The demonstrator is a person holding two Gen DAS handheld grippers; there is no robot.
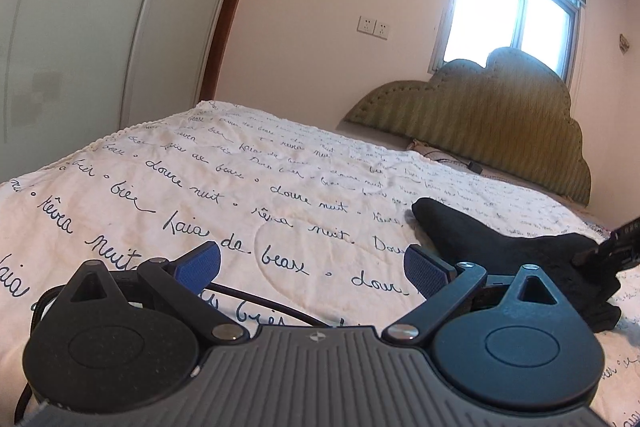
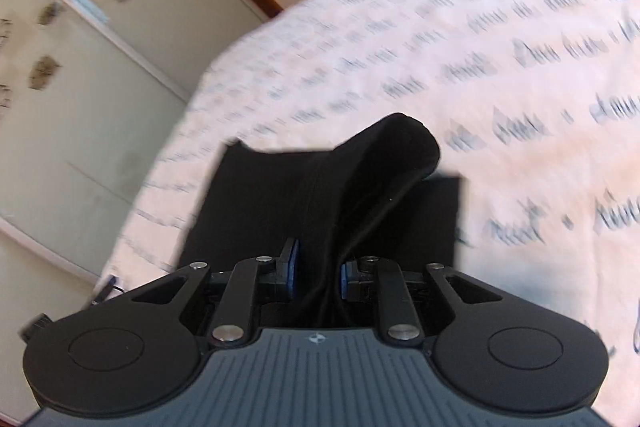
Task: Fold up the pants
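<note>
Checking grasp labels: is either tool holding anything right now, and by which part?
Right tool is shut on the black pants, pinching a bunched fold of fabric; which part of the garment cannot be told. Left tool is open and holds nothing, over the bedspread.

place: home bedroom | evidence: bed [image 1: 280, 187], headboard [image 1: 500, 131], wardrobe [image 1: 80, 7]

Matt black cloth pants [image 2: 320, 187], quilted cotton bedspread [image 1: 200, 187], glossy wardrobe door [image 1: 80, 27]

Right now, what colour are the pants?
Black pants, best seen in the right wrist view.
</note>
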